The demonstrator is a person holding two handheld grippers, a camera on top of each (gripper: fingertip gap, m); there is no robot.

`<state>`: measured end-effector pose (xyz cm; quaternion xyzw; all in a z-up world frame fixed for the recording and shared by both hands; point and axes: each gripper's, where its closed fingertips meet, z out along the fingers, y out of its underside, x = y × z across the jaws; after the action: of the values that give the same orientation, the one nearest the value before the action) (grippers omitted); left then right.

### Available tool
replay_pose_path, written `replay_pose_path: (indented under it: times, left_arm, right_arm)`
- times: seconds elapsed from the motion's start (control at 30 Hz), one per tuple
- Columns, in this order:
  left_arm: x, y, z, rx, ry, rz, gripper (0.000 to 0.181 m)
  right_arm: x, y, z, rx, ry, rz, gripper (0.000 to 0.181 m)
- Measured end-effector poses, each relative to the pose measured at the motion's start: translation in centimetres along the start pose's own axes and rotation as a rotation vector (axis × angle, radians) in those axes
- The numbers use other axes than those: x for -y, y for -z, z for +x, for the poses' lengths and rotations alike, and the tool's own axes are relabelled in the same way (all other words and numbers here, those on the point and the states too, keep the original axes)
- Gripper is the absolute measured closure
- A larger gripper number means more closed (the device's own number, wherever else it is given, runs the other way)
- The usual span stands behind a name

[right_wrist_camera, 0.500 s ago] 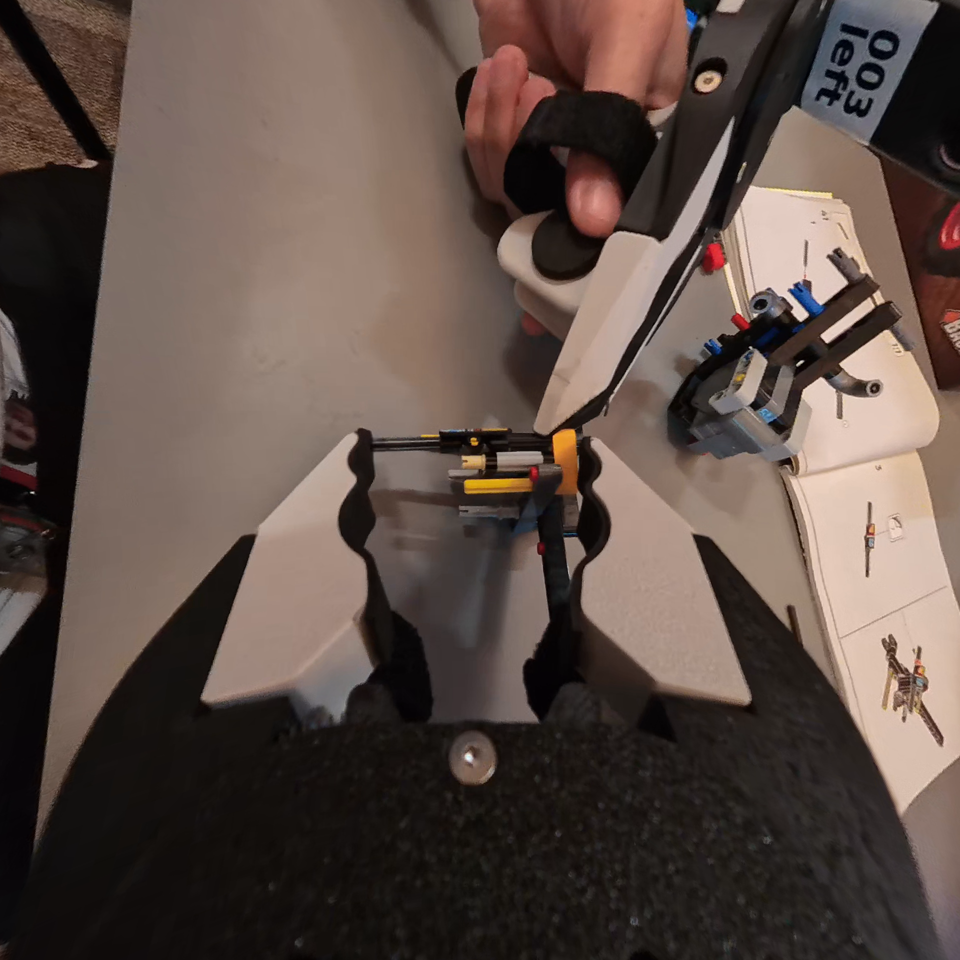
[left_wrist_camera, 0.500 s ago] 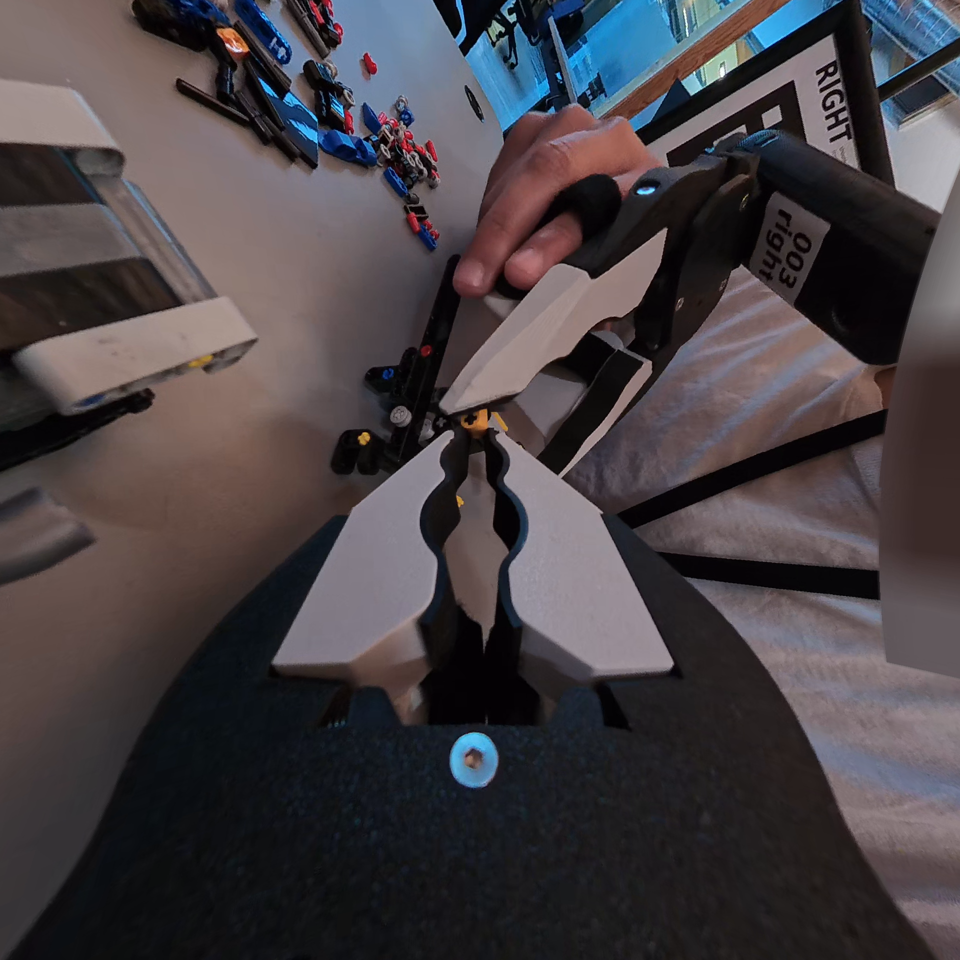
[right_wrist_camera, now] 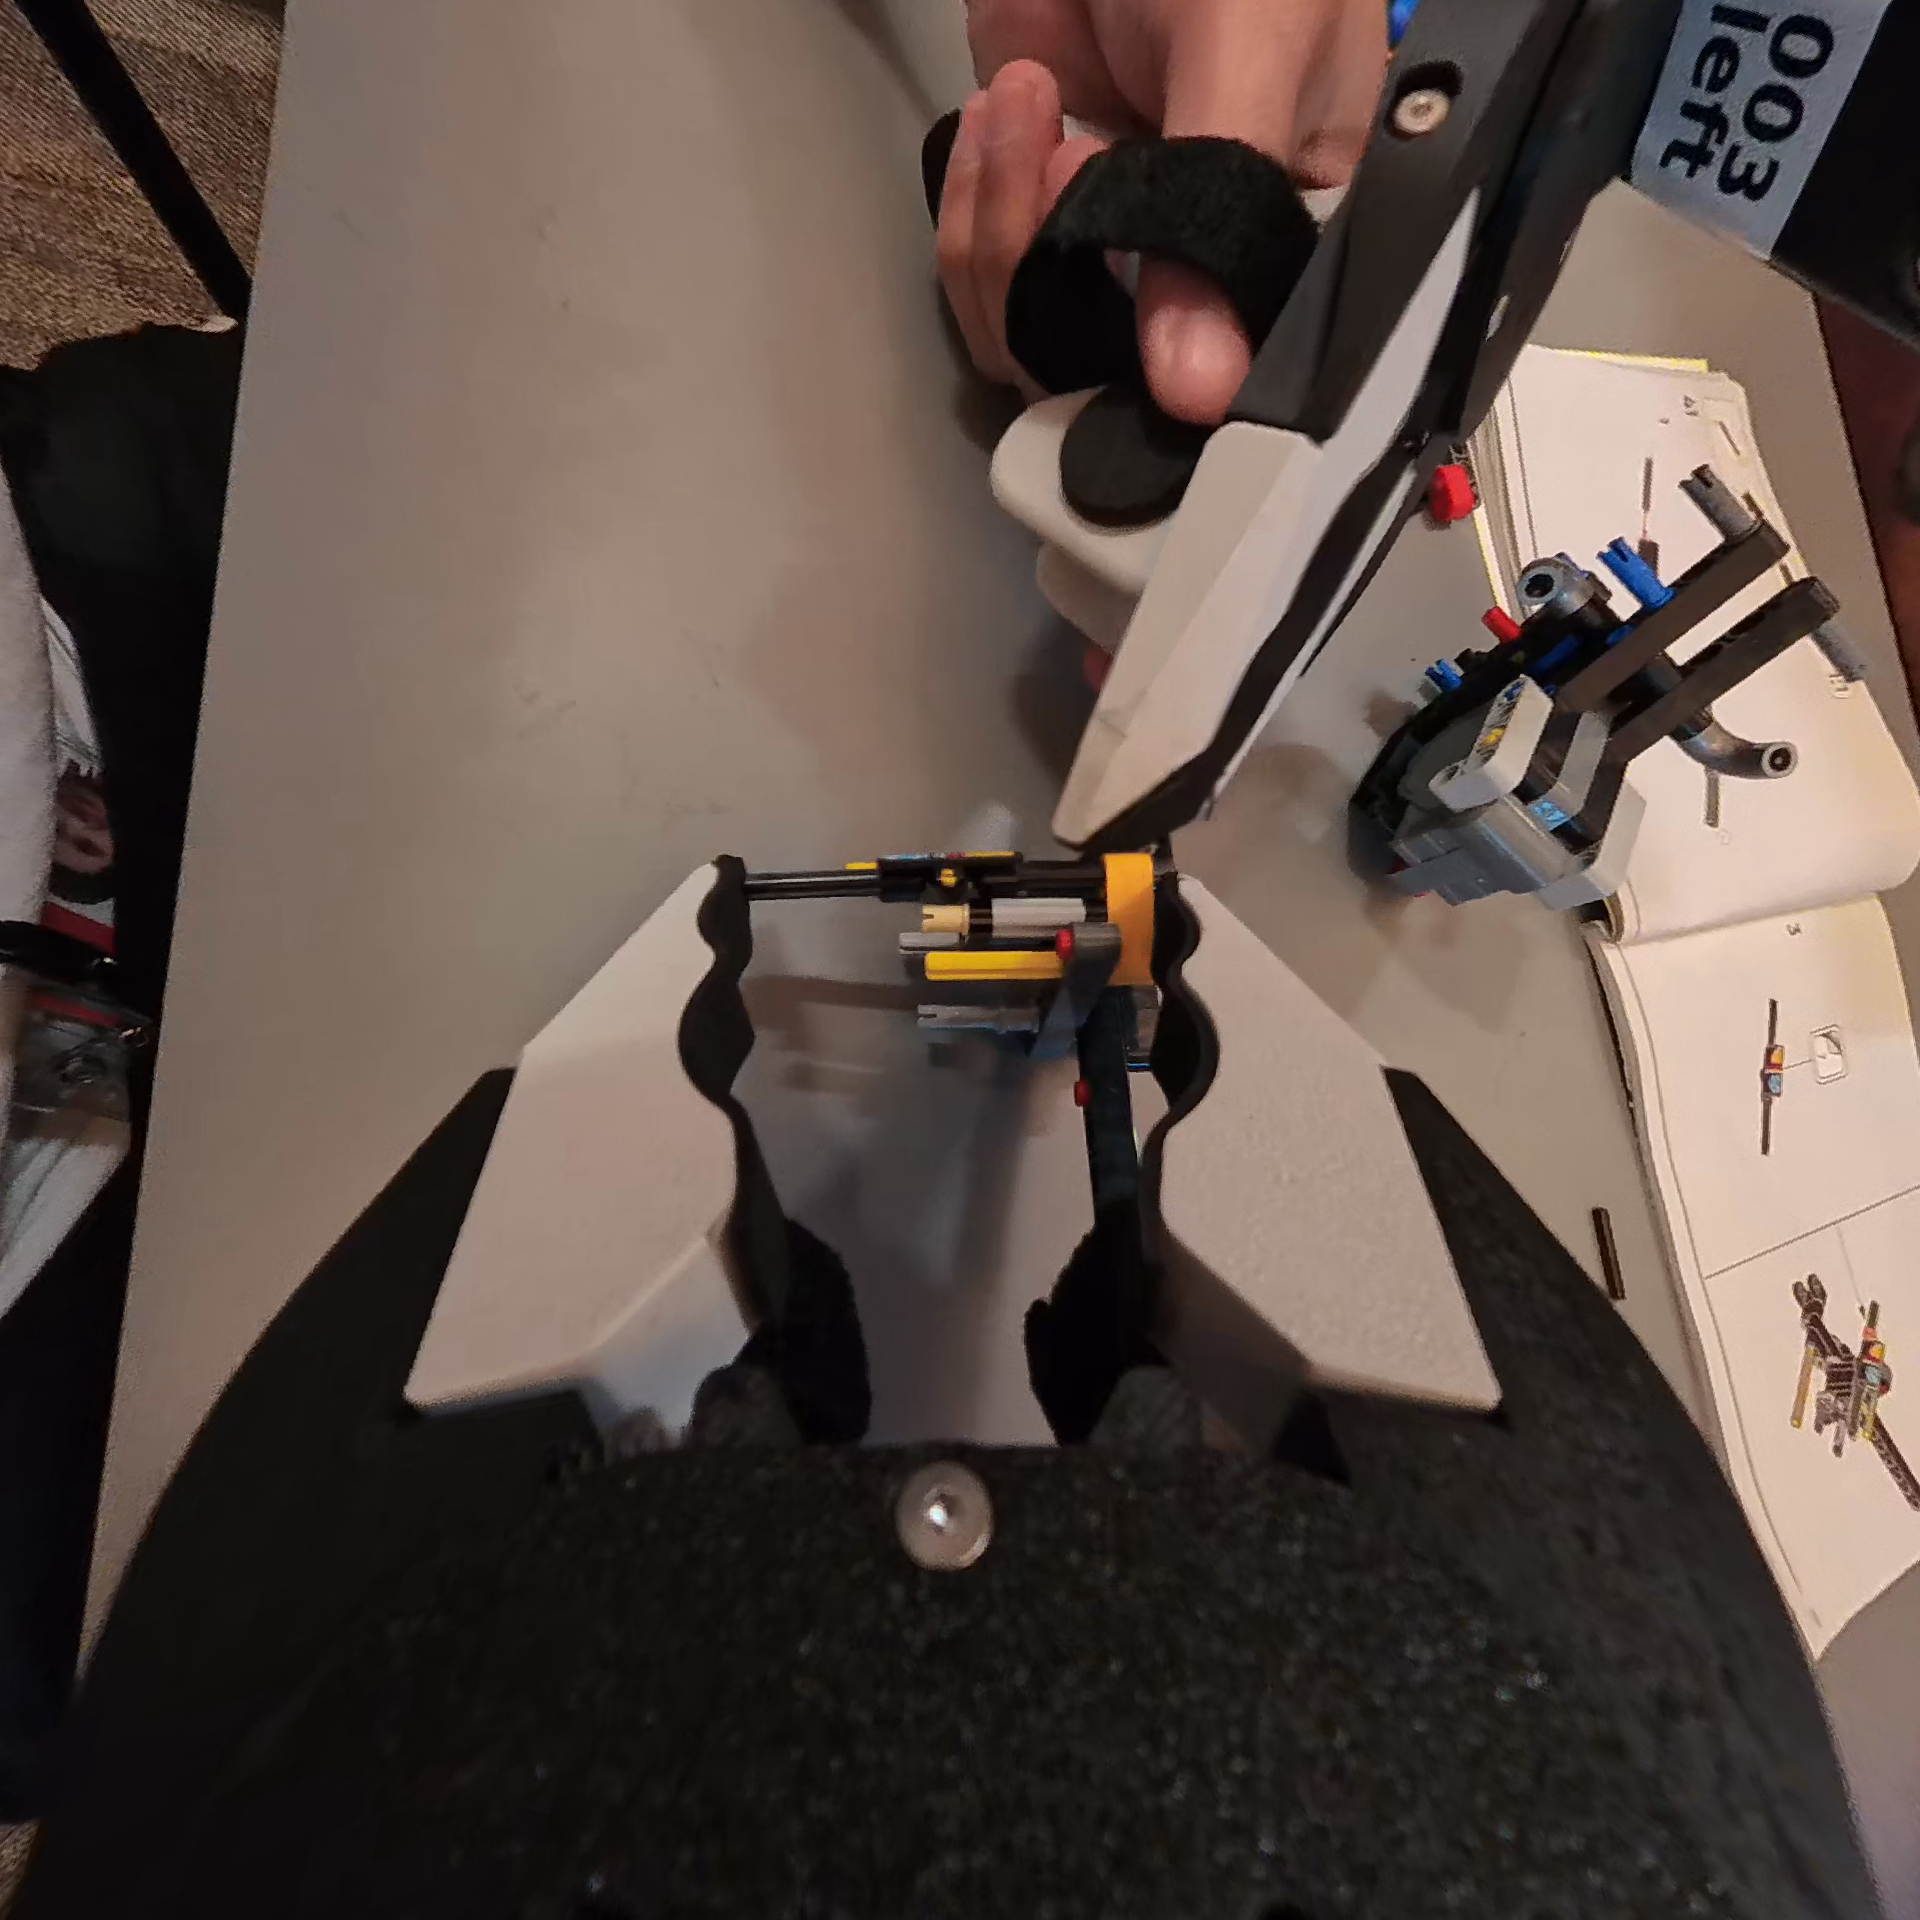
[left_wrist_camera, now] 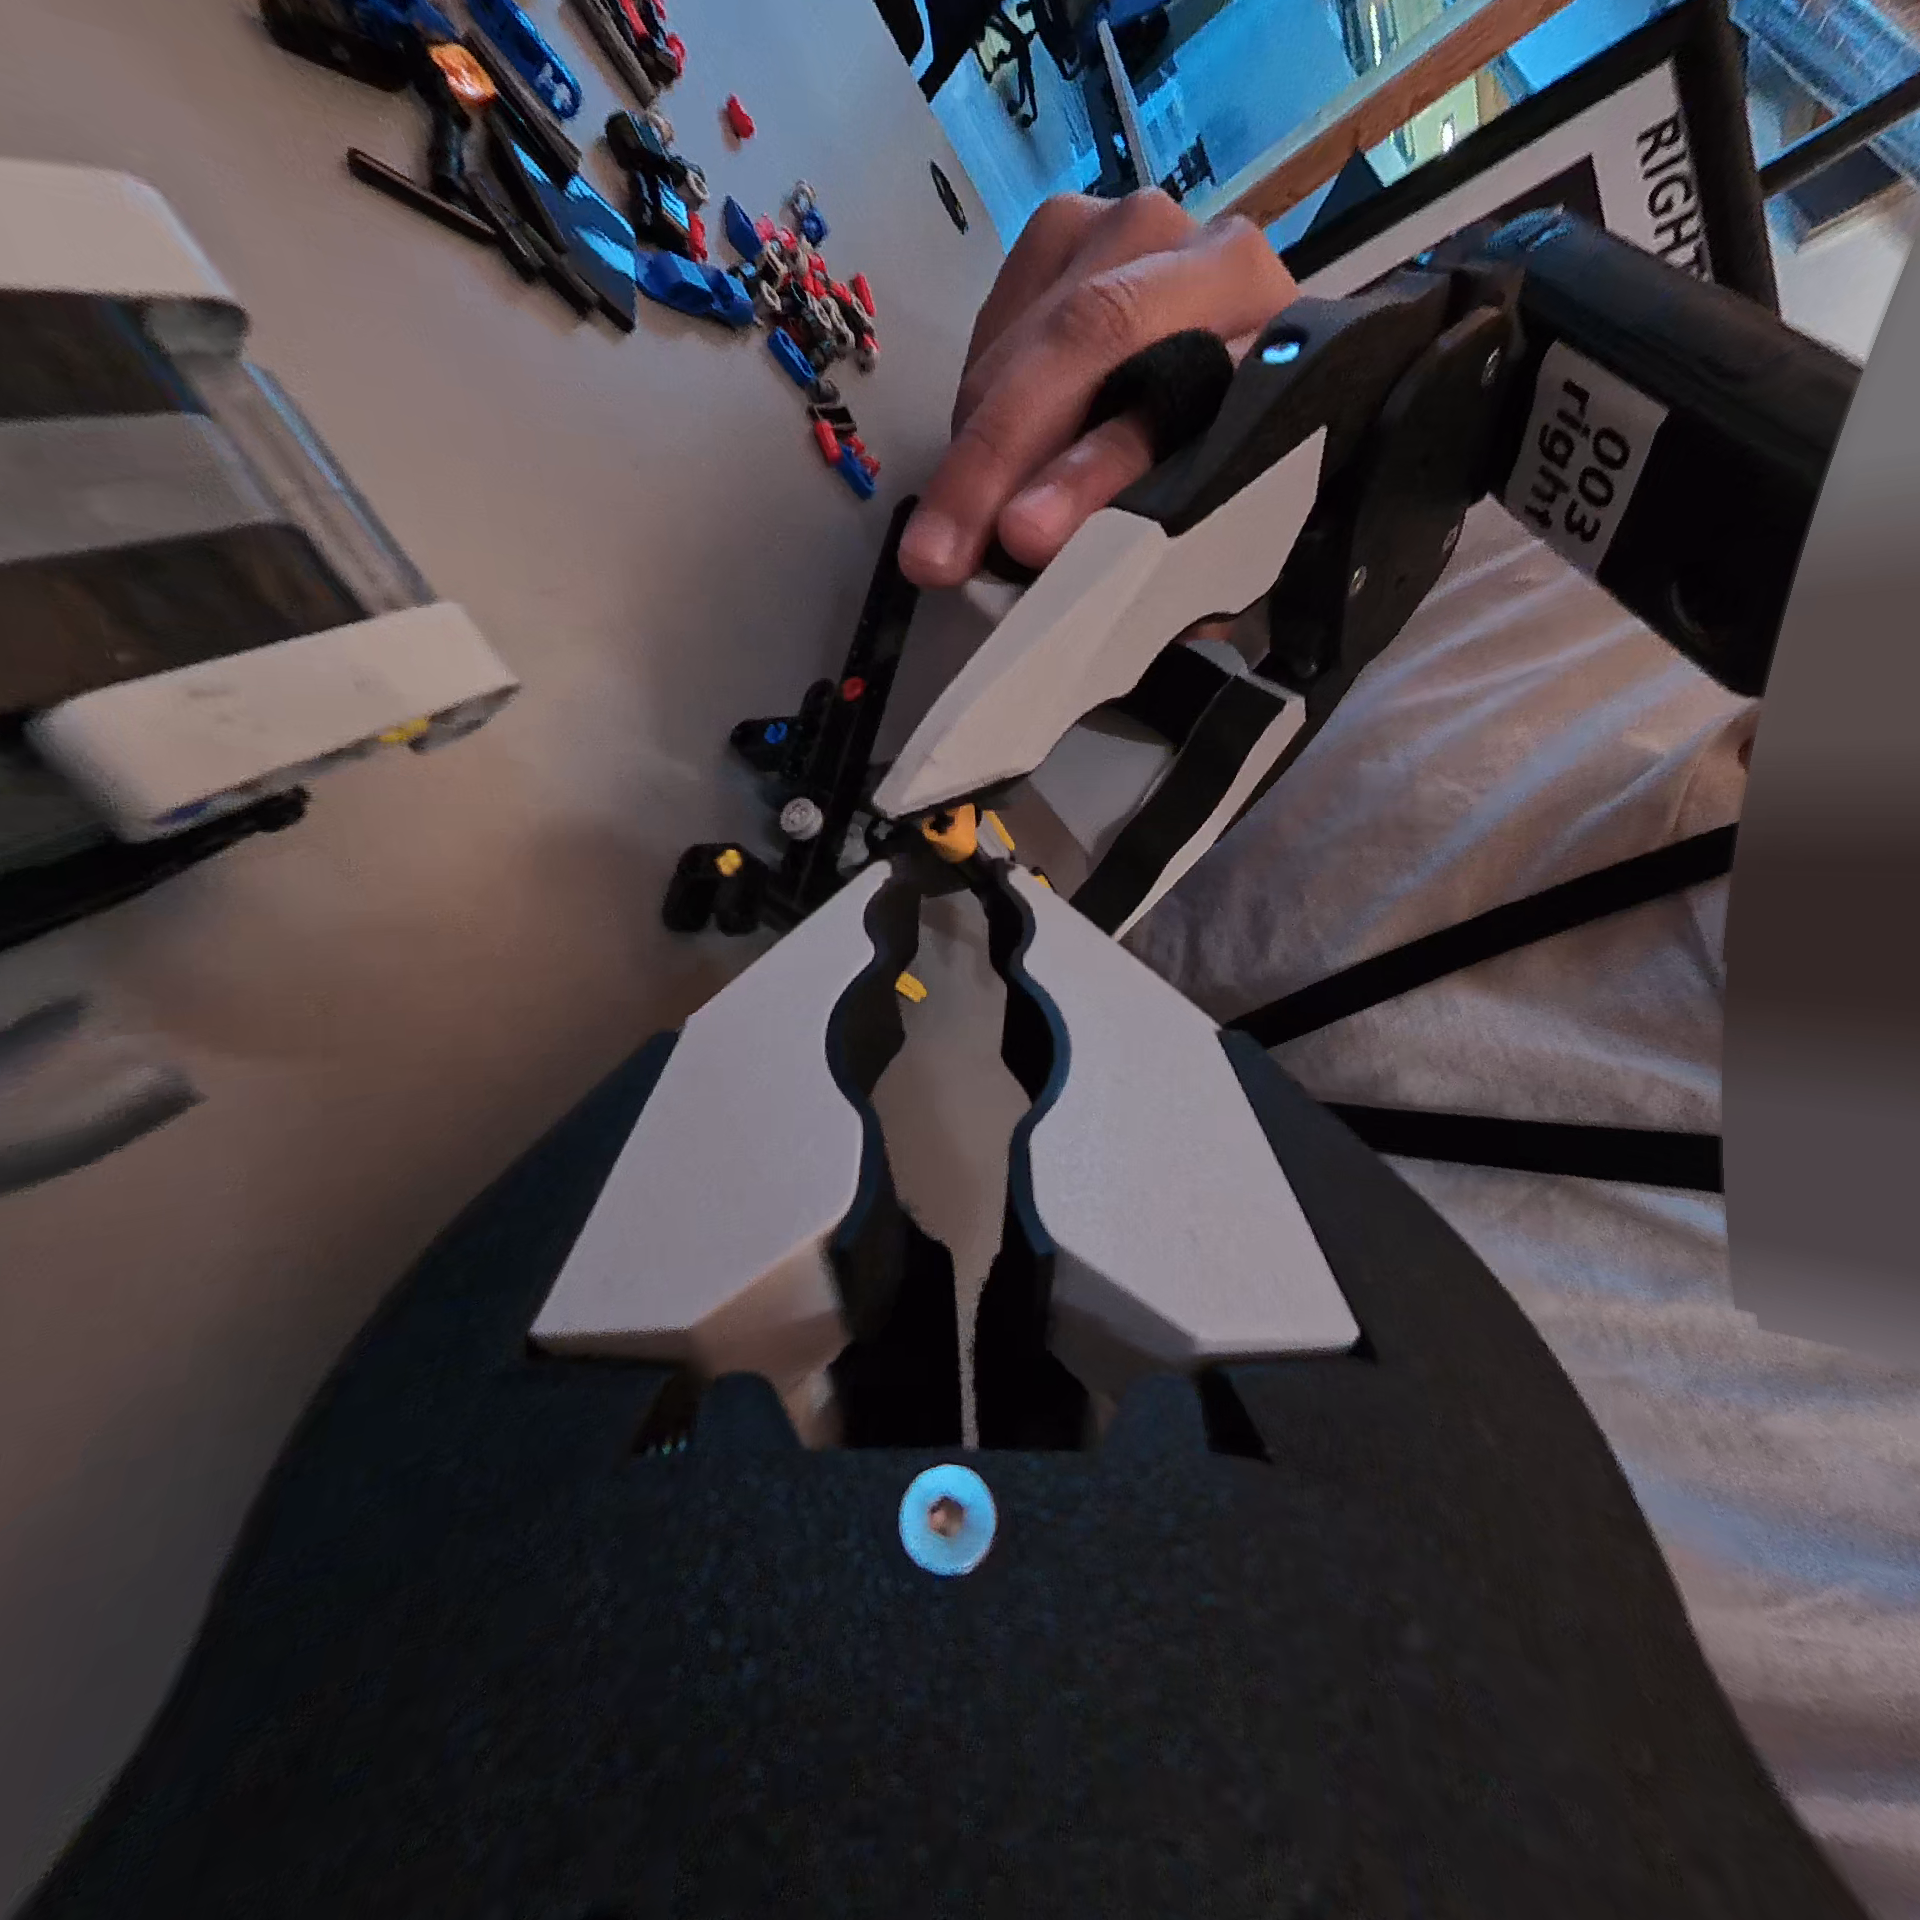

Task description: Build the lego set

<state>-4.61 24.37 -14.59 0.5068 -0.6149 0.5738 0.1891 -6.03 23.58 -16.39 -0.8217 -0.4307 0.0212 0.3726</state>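
R gripper (right_wrist_camera: 951, 883) is clamping the lego subassembly (right_wrist_camera: 1023, 935) w/ fingers wide; L gripper (left_wrist_camera: 940, 878), nearly shut, is pinching its yellow piece (left_wrist_camera: 951, 831) at 12 o'clock.

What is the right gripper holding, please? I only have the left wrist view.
Observer: The right gripper spans a small assembly, with the black axle against one tip and the yellow piece against the other.
Operator: Is any reference nearby?
Observer: An open instruction booklet lies to its right on the table.
Operator: Is anything on it?
Observer: A grey-and-black subassembly rests partly on its page.
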Motion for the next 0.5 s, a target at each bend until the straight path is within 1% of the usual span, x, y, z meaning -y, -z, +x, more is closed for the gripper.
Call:
replay_pose_path:
  times: [0.03,0.1,0.2,0.27,0.43,0.5]
  left_arm:
    - [0.3,0.1,0.0,-0.005,0.008,0.019,0.170]
    - [0.5,0.2,0.1,-0.013,0.013,0.031,0.171]
    - [0.0,-0.2,0.4,-0.019,0.003,0.001,0.171]
    - [-0.3,-0.6,0.6,-0.018,-0.003,-0.013,0.175]
    - [0.3,-0.8,0.4,0.005,0.029,0.046,0.176]
    - [0.8,-0.7,0.2,0.018,0.049,0.079,0.176]
  right_arm:
    - [0.0,0.0,-0.1,0.007,0.009,0.004,0.104]
    - [0.1,0.1,-0.4,0.019,0.038,0.017,0.104]
    - [0.1,0.2,-0.7,0.039,0.081,0.034,0.104]
    - [0.1,0.3,-0.9,0.055,0.096,0.052,0.103]
    - [-0.3,0.7,-0.5,0.058,0.147,0.081,0.103]
    - [-0.6,1.2,0.2,0.054,0.111,0.095,0.102]
